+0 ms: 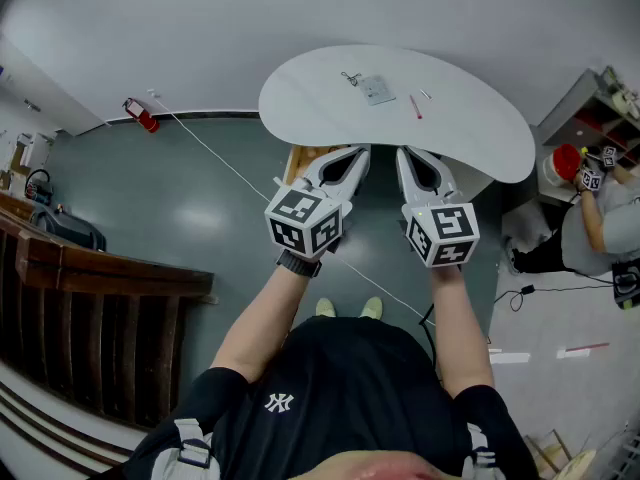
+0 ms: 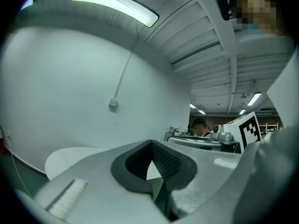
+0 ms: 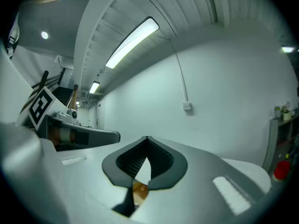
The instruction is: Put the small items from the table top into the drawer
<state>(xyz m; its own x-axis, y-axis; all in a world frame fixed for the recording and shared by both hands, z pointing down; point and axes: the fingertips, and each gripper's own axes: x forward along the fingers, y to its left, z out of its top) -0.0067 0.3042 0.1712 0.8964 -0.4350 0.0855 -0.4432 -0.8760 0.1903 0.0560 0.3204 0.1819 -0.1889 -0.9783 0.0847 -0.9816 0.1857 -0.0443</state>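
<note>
Holding nothing, left gripper [image 1: 362, 151] and right gripper [image 1: 402, 152] are closed; only head view shows small items [image 1: 378, 89].

Left gripper [image 1: 348, 158], right gripper [image 1: 415, 160]: jaws together

- We are in a research lab set up in a plain industrial hall.
- A long strip light [image 2: 114, 4] hangs under a ribbed panel ceiling, and more ceiling lights [image 2: 254, 98] run deep into the room.
- The bare white wall carries a fire extinguisher [image 1: 141, 115] and a small box on a conduit [image 2: 112, 103].
- A thin cable [image 1: 215, 153] runs loose over the grey floor [image 1: 150, 198].
- One white bench [image 1: 470, 118] stands by itself.
- Beside open shelves [image 1: 600, 108], a second person [image 1: 600, 223] works with marker cubes [image 1: 590, 178].
</note>
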